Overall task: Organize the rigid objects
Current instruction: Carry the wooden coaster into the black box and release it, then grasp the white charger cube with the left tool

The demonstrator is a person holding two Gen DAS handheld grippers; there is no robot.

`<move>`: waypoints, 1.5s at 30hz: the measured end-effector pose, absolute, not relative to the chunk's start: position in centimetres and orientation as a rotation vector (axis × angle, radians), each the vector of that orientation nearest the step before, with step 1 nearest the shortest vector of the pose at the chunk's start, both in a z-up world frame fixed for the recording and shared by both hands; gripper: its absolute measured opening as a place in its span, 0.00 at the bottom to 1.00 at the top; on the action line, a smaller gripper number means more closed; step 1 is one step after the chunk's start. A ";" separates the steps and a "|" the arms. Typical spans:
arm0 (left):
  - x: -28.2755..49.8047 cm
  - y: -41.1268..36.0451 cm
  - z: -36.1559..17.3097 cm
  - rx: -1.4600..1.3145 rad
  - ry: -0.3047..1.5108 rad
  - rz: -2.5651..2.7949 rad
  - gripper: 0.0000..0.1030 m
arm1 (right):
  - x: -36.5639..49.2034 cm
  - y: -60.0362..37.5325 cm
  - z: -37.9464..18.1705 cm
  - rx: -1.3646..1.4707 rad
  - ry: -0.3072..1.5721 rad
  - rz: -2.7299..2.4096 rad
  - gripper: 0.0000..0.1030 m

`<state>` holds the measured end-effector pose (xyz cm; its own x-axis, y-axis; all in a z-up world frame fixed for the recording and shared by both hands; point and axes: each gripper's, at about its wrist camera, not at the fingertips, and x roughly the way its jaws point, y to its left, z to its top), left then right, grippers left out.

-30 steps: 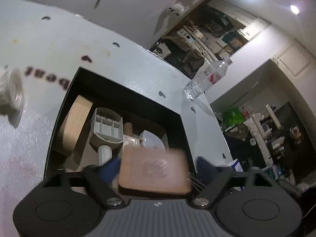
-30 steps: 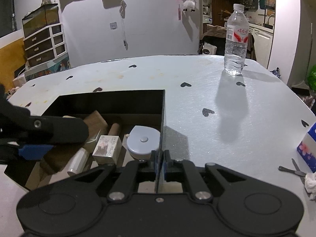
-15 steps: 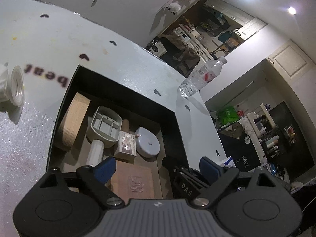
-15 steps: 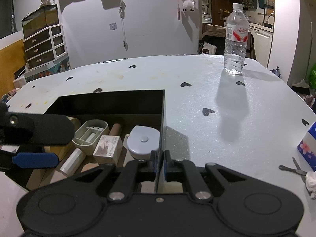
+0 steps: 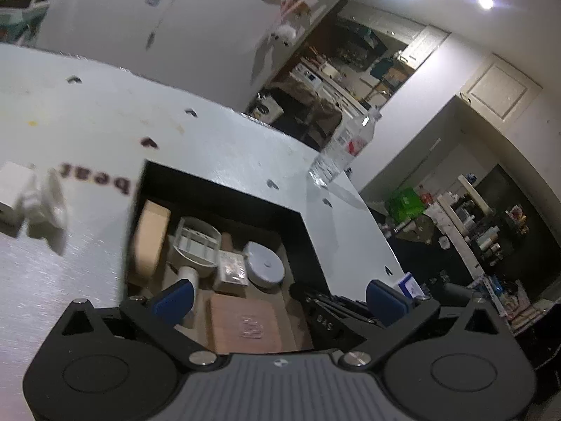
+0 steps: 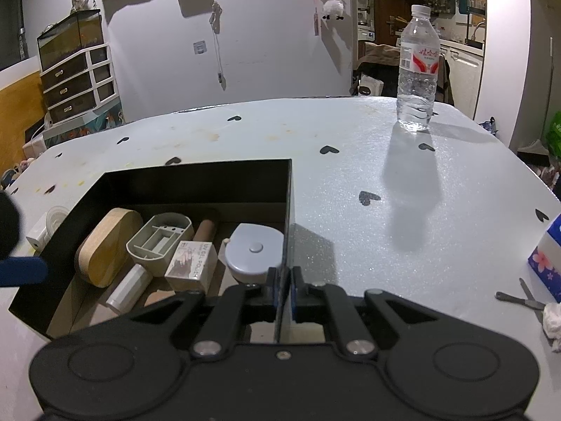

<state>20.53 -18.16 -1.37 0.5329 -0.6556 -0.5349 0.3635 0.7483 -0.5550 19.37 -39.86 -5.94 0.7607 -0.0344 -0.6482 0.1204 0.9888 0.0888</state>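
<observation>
A black open box point(image 6: 196, 179) sits on the white table and holds a wooden oval block point(image 6: 105, 245), a grey plastic holder point(image 6: 157, 242), a small carton point(image 6: 191, 263), a round grey-blue case point(image 6: 254, 251) and a flat brown wooden piece point(image 5: 245, 326). My left gripper point(image 5: 277, 298) is open and empty above the box's near end. My right gripper point(image 6: 282, 286) is shut on the box's right wall point(image 6: 289, 210). A white tape dispenser point(image 5: 35, 203) lies on the table left of the box.
A clear water bottle point(image 6: 417, 73) stands at the far right of the table. A floral tissue pack point(image 6: 548, 259), a metal tool point(image 6: 519, 300) and crumpled tissue point(image 6: 554, 322) lie at the right edge. Heart stickers dot the table.
My left gripper let go of the flat brown wooden piece, which now lies in the box. The gripper opened, then pulled back and to the left. My right gripper stayed clamped on the box wall.
</observation>
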 end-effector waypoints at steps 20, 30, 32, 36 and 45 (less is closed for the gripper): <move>19.2 -9.5 -1.3 -0.279 0.573 -0.321 1.00 | 19.4 -40.0 -6.0 0.126 0.704 -0.087 0.07; 21.4 -6.3 -3.7 -0.158 0.573 -0.130 0.95 | 19.4 -39.7 -6.0 0.116 0.708 -0.097 0.07; 22.3 -5.9 -4.2 -0.142 0.589 -0.109 0.82 | 19.4 -39.7 -6.0 0.114 0.709 -0.099 0.07; 24.3 -5.7 -5.1 -0.123 0.611 -0.091 0.68 | 19.5 -39.6 -6.0 0.110 0.711 -0.102 0.07; 28.0 -6.2 -6.3 -0.069 0.630 -0.087 0.60 | 19.5 -39.5 -6.0 0.106 0.717 -0.105 0.07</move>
